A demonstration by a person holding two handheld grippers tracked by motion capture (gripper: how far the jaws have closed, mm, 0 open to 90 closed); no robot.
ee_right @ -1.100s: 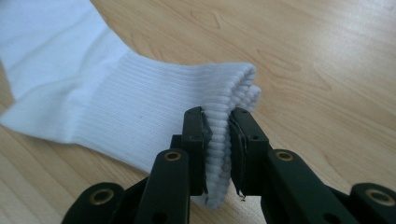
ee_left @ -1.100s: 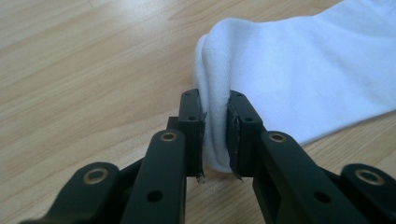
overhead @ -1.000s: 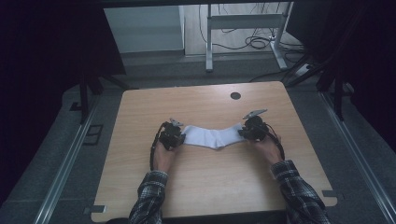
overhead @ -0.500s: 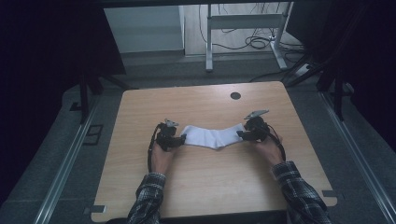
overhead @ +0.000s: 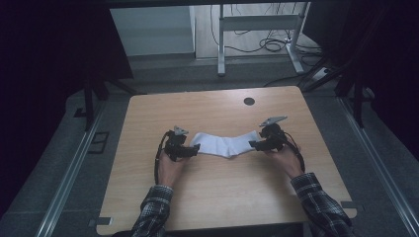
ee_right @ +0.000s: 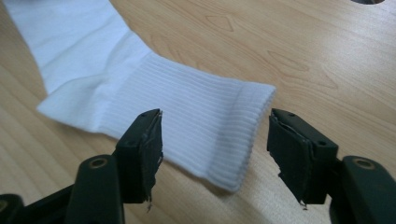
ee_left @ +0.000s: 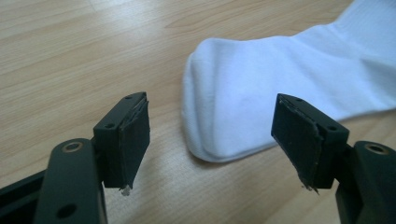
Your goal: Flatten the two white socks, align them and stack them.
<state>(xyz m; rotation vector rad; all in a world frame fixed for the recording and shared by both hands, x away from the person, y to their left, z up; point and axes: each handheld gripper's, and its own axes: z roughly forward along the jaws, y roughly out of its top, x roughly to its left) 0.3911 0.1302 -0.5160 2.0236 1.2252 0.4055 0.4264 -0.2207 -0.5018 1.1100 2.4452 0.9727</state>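
White cotton: a sock [overhead: 227, 145] lies flat on the surface [overhead: 212, 197], stretched between the two grippers, sagging toward the person at its middle.
Change at the left gripper [overhead: 190, 151]: its jaws were gripping the sock's toe end a second ago; they have just been opening and now stand apart, the toe lying loose ahead of them, pads not touching it.
Change at the right gripper [overhead: 256, 144]: its jaws have likewise just been opening; they now stand apart, either side of the ribbed cuff without pressing on it.
Sock since then: its place is the same.
Around: a dark round hole [overhead: 249, 101] in the surface beyond the sock; a metal frame [overhead: 257, 29] and cables [overhead: 269, 45] on the floor behind.
In the way: bare wood all round the sock.
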